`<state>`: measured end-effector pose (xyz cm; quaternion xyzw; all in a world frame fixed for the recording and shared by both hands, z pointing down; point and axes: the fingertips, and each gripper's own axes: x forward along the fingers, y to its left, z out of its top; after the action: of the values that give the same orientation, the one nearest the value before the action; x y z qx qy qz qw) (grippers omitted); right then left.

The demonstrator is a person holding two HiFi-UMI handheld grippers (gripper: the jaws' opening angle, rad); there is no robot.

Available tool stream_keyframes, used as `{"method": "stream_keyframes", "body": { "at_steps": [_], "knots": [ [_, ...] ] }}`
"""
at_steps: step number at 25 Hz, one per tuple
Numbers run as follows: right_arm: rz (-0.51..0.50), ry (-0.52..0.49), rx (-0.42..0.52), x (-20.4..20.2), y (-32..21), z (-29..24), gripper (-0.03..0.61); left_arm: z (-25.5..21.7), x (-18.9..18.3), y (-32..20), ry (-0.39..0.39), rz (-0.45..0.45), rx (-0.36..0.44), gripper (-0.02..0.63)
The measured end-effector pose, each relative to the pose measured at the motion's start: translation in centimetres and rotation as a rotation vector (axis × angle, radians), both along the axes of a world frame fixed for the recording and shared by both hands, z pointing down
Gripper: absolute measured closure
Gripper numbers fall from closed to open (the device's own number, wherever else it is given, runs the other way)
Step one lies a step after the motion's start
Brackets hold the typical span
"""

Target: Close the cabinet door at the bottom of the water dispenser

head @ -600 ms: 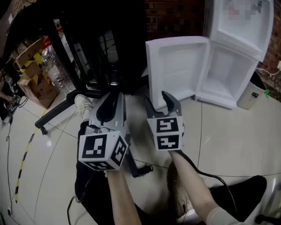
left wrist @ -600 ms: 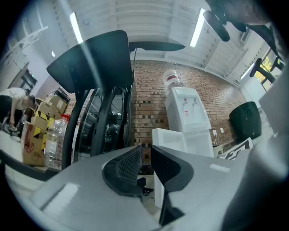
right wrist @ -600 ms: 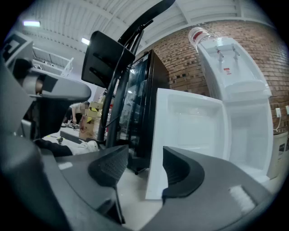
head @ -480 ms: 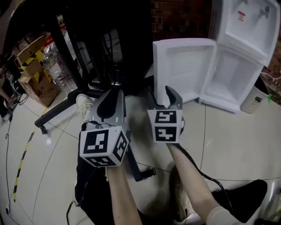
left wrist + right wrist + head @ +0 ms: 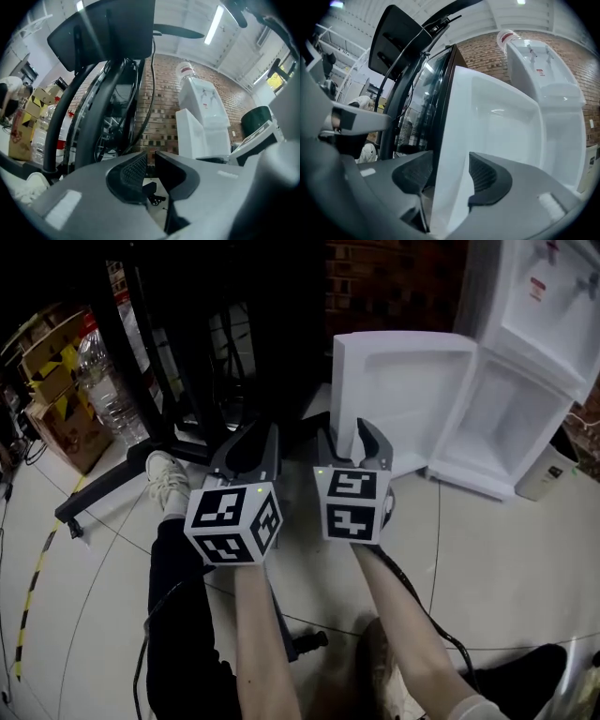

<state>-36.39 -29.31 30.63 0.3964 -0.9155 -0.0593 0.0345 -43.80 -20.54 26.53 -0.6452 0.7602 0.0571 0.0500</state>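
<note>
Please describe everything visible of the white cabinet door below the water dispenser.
The cabinet door is white, apparently moulded plastic, with a recessed inner face turned toward the head camera. It stands upright, swung wide open, joined at one side to the water dispenser. Its free edge sits between the open jaws of the right gripper; no firm pad contact shows.
</note>
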Motion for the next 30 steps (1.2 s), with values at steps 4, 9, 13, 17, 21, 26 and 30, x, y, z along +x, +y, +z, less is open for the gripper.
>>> {"method": "stream_keyframes", "body": {
  "at_steps": [4,9,13,17,21,26,30],
  "knots": [
    [0.000,0.007,0.009,-0.5,-0.5,0.3,0.361,1.6,-0.4,-1.3,-0.005,0.001,-0.043,0.557],
    [0.027,0.012,0.008,0.0,-0.5,0.3,0.391,2.5,0.9,-1.6,-0.011,0.031,-0.060,0.557],
    [0.031,0.008,-0.016,1.0,0.1,0.6,0.394,2.7,2.8,-1.9,-0.019,0.058,-0.061,0.557],
    [0.010,0.018,-0.037,2.1,1.1,0.6,0.394,1.9,4.6,-1.9,-0.021,0.074,-0.043,0.557],
    [-0.008,0.017,-0.063,4.1,2.4,0.6,0.391,1.2,6.6,-1.5,-0.041,0.078,-0.034,0.557],
    [-0.016,0.018,-0.084,7.2,3.9,0.7,0.385,1.3,9.6,-0.9,-0.065,0.086,-0.053,0.557],
    [0.009,0.019,-0.090,9.9,4.7,0.8,0.374,1.8,11.7,-0.6,-0.040,0.081,-0.061,0.560]
  ]
}}
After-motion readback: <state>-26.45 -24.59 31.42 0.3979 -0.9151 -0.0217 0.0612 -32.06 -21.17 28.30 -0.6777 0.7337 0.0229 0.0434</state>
